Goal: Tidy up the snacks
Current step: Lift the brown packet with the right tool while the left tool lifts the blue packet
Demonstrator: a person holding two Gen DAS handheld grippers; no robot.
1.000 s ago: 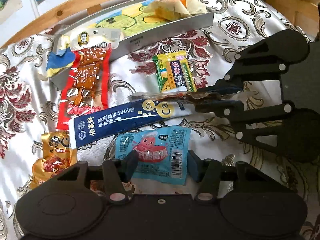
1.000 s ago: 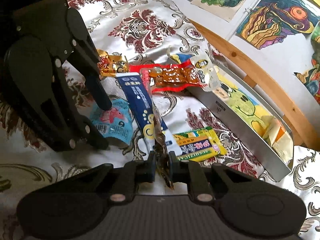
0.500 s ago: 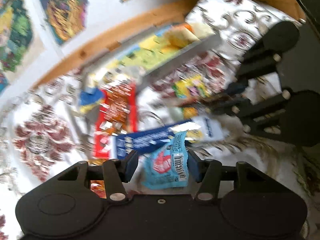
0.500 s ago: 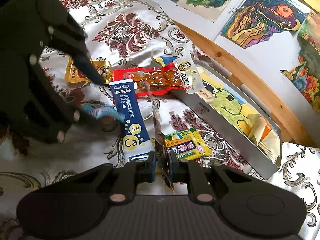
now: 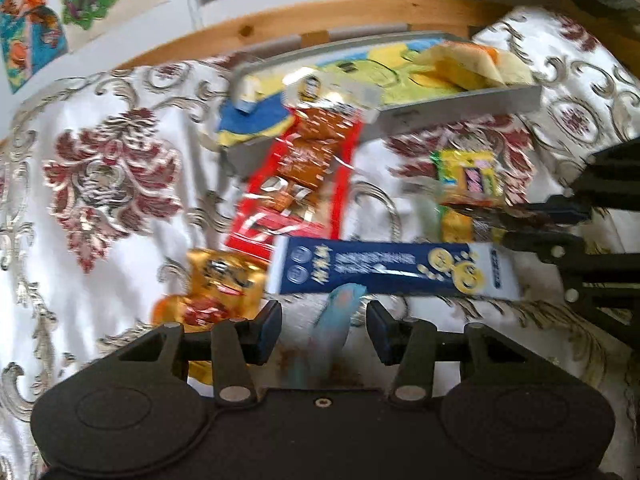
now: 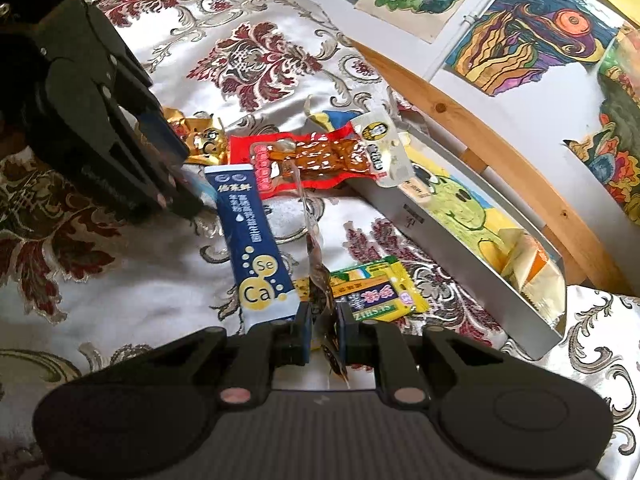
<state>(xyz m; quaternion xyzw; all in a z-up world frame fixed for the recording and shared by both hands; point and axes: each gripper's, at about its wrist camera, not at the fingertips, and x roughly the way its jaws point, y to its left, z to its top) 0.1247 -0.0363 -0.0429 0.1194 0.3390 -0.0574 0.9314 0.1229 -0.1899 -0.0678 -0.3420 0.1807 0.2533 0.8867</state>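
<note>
Bright drawings hang on the wall behind a worktop [image 6: 160,272] covered with a shiny flowered cloth. Snack packets lie loose on the cloth, and a grey tray [image 6: 460,248] sits at the back with one yellow packet [image 6: 528,264] already in it, so the tray looks like the place where the snacks should go.

The right hand-held gripper [image 6: 322,330] has its fingers pressed together on a thin clear packet with brown food [image 6: 316,268], which hangs edge-on. It seems ready to be carried to the tray.

The left hand-held gripper [image 5: 323,330] is blurry. Its fingers are spread, and a small light blue packet [image 5: 336,320] stands between them without being squeezed.

A long dark blue packet [image 5: 392,266], a red packet [image 5: 296,184] and a gold one [image 5: 220,284] wait on the cloth.
</note>
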